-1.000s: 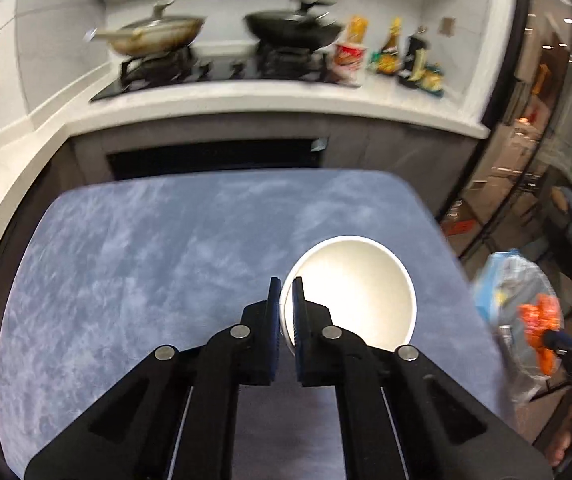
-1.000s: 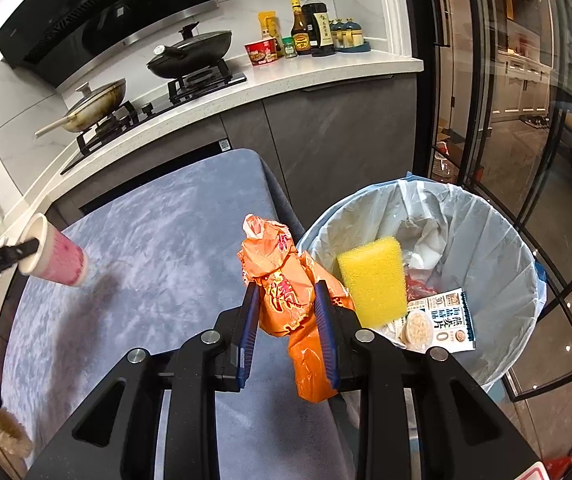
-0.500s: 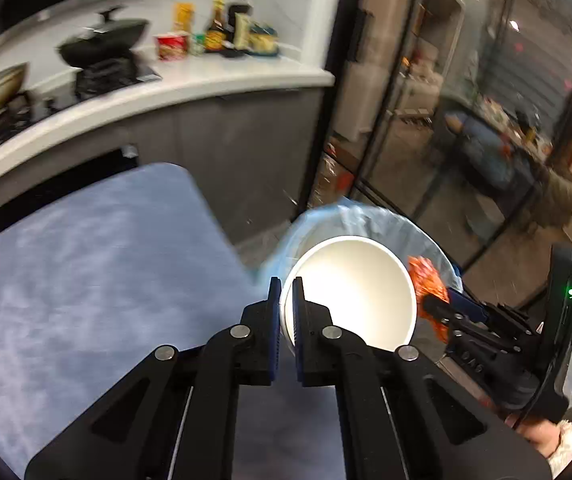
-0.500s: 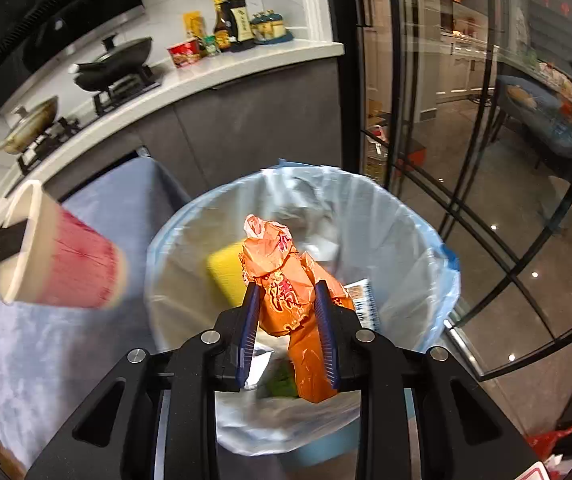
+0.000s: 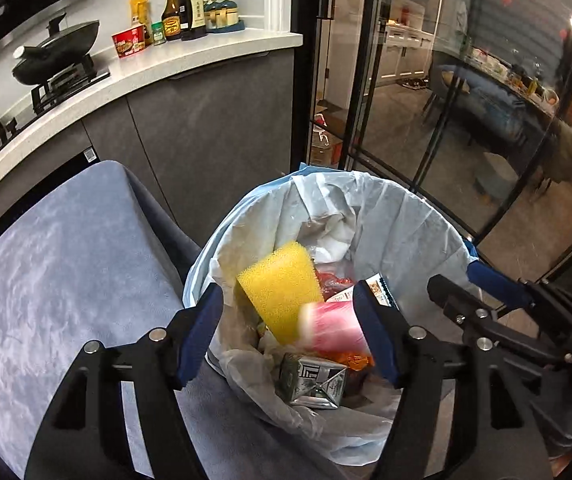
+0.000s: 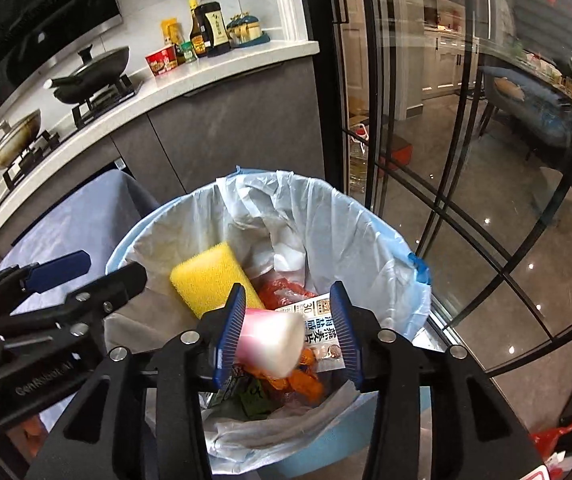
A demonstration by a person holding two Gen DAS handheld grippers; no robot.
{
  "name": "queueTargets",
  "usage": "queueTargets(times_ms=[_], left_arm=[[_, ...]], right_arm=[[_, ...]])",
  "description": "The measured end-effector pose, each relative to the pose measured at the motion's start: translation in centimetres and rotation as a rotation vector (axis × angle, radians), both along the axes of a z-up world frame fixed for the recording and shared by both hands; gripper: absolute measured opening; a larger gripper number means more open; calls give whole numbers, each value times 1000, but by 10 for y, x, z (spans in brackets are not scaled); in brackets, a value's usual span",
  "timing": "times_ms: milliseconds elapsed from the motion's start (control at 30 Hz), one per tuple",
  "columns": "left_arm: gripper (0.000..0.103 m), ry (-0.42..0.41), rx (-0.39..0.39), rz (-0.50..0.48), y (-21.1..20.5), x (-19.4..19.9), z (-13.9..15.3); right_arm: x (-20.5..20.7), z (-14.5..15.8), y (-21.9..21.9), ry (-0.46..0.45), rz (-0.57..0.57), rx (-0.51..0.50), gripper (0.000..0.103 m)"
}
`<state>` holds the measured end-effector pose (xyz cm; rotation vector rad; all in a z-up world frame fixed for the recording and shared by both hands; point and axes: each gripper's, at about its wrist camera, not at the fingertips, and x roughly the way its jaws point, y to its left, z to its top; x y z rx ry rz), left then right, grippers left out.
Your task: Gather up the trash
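Both grippers hang open over the lined trash bin [image 5: 398,224] [image 6: 366,232]. My left gripper [image 5: 290,336] is open and empty; the pink paper cup [image 5: 334,330] is blurred in mid-fall between its fingers. In the right wrist view the cup [image 6: 269,338] drops between the fingers of my open right gripper [image 6: 288,336]. The orange wrapper [image 6: 306,380] lies in the bin beside a yellow sponge [image 5: 281,280] [image 6: 213,280], a printed packet [image 6: 322,328] and a silver carton [image 5: 314,380]. The left gripper [image 6: 77,280] shows at left in the right view; the right gripper [image 5: 482,284] shows at right in the left view.
The blue-grey covered table [image 5: 65,280] is left of the bin. Behind are the counter with a black wok [image 5: 57,56], bottles [image 5: 189,4] and a red noodle cup [image 5: 127,42]. Glass doors [image 5: 426,100] stand to the right.
Both grippers swung from the table to above the bin and opened. The left let go of the paper cup, which is falling; the right let go of the orange wrapper, now in the bin.
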<state>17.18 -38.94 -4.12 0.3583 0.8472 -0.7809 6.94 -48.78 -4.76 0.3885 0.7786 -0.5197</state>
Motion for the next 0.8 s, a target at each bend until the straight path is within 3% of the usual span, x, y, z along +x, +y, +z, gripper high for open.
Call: queueTargets(times_ms=[700,800], left_arm=[[70,7,-16,85,45,-36,21],[70,3,-13,99,53,-45,23]], right_arm=[[-45,37,36,-58,35,2,49],[-53,41,47,-56,44,-12,55]])
